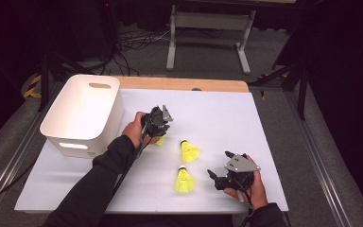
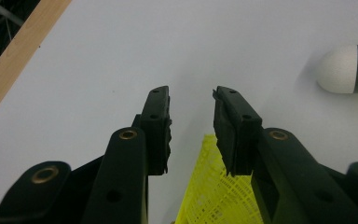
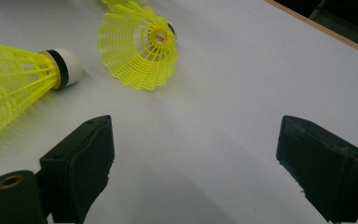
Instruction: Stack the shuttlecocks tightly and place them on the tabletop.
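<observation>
Your left gripper (image 1: 159, 126) sits mid-table, just right of the white bin (image 1: 82, 113), tipped down over a yellow shuttlecock (image 1: 159, 140). In the left gripper view its jaws stand a little apart, and the yellow mesh skirt (image 2: 216, 186) of that shuttlecock lies low between them, nearer the right-hand jaw. The pads do not look pressed on it. You cannot tell from here whether the skirt brushes that jaw.

A second shuttlecock (image 1: 188, 151) lies on the white table sheet (image 1: 217, 113) just right of your left gripper, cork toward the far side. Its white cork with the dark band (image 2: 347, 68) shows at the right edge of the left gripper view. A third shuttlecock (image 1: 184, 179) lies nearer you, between your two hands, cork also pointing far.

Your right gripper (image 1: 217, 176) rests at the near right of the sheet, pointing left toward the third shuttlecock. Its jaws are spread wide, with bare sheet between them. In the right gripper view two shuttlecocks lie beyond the left jaw, one on its side (image 3: 18, 84) and one with its open skirt facing the camera (image 3: 140, 46).
</observation>
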Action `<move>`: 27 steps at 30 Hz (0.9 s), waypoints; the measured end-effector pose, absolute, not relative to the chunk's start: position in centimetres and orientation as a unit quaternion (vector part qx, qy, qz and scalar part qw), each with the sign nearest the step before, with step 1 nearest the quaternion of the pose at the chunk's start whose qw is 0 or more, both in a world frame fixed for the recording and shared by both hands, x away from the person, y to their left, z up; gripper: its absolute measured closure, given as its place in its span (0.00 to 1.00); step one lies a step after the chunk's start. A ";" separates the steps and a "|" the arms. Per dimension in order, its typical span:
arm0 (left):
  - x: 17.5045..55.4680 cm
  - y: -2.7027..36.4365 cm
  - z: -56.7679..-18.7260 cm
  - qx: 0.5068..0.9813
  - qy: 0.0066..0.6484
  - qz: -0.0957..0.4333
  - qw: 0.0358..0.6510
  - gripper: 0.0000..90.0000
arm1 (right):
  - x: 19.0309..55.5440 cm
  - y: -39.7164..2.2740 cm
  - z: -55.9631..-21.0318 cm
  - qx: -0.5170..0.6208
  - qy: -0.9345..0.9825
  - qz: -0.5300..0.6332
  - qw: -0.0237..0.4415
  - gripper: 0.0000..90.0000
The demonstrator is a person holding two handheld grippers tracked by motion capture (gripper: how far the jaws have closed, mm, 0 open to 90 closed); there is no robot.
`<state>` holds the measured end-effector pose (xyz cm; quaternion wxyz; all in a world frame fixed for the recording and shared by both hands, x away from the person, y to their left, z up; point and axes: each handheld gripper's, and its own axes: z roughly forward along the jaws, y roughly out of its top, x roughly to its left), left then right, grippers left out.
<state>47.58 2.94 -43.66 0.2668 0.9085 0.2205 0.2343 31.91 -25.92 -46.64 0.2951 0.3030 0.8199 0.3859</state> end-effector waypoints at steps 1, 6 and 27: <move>47.5 3.0 -43.6 0.907 0.221 0.235 0.270 0.73 | 31.9 -25.9 -46.6 0.303 0.820 0.386 0.296 0.13; 46.8 3.4 -42.8 0.899 0.218 0.237 0.297 0.69 | 31.9 -26.0 -46.5 0.303 0.818 0.386 0.298 0.13; 42.1 6.7 -41.3 0.873 0.170 0.273 0.367 0.62 | 31.5 -26.1 -46.0 0.307 0.811 0.395 0.303 0.14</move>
